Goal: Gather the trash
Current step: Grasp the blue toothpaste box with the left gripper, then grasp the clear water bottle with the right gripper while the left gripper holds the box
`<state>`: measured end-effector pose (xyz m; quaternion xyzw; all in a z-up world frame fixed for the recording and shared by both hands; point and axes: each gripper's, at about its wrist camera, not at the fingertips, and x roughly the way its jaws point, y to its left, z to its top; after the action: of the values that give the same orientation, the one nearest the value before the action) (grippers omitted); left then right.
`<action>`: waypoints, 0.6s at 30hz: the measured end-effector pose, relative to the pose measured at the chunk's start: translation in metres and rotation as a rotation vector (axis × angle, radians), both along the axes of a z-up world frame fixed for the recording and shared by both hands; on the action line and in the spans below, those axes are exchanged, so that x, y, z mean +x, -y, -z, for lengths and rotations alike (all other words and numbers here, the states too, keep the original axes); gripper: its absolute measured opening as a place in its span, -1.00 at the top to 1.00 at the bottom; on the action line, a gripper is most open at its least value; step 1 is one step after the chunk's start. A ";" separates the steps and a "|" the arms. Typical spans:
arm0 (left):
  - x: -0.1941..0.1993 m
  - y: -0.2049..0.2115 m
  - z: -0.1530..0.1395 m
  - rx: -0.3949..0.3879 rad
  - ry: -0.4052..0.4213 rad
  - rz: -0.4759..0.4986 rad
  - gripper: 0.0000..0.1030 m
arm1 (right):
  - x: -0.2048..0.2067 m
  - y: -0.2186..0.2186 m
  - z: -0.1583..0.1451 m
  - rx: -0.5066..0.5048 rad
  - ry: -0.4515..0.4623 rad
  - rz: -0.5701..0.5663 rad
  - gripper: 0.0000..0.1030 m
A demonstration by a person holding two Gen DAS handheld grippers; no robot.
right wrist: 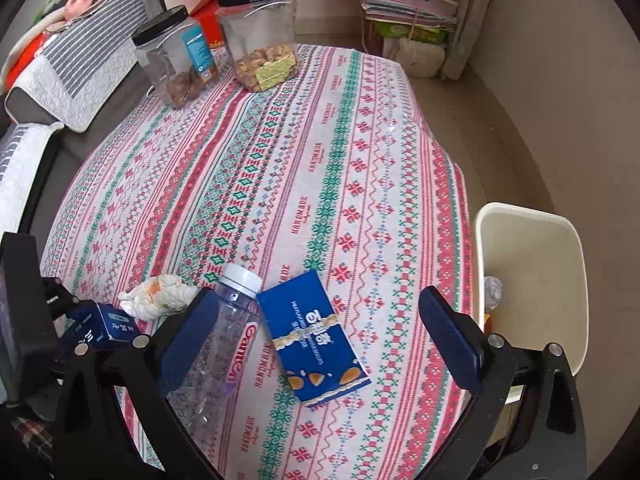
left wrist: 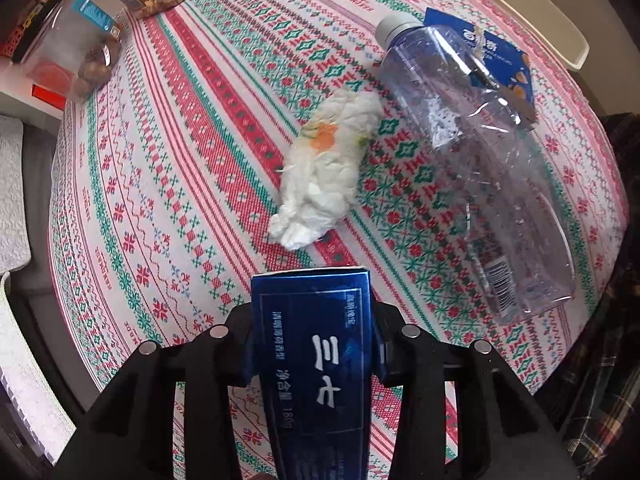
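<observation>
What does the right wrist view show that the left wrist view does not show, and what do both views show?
Only the right wrist view shows the cream trash bin beside the table with a crumpled paper inside, and the open right hand-held gripper.

Only the left wrist view shows the white printed characters on the dark blue box up close, with the left hand-held gripper closed on it.

Both show the plastic bottle, the crumpled tissue, the flat blue packet, two jars and the patterned tablecloth.
</observation>
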<state>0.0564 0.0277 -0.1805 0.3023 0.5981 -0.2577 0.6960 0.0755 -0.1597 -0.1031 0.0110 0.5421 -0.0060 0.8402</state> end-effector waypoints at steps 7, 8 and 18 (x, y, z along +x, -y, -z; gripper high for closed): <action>-0.001 -0.039 -0.053 -0.218 0.112 -0.168 0.22 | 0.004 -0.032 0.024 0.060 -0.136 -0.071 -0.85; 0.002 -0.046 -0.063 -0.240 0.143 -0.210 0.22 | 0.005 -0.036 0.029 0.071 -0.158 -0.075 -0.83; 0.034 -0.078 -0.108 -0.376 0.305 -0.534 0.21 | 0.019 -0.074 0.080 0.101 -0.298 -0.108 -0.32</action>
<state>0.0900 0.1057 -0.0724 0.0372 0.4874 -0.1242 0.8635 0.0942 -0.0856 -0.1830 0.0230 0.6602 0.0648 0.7479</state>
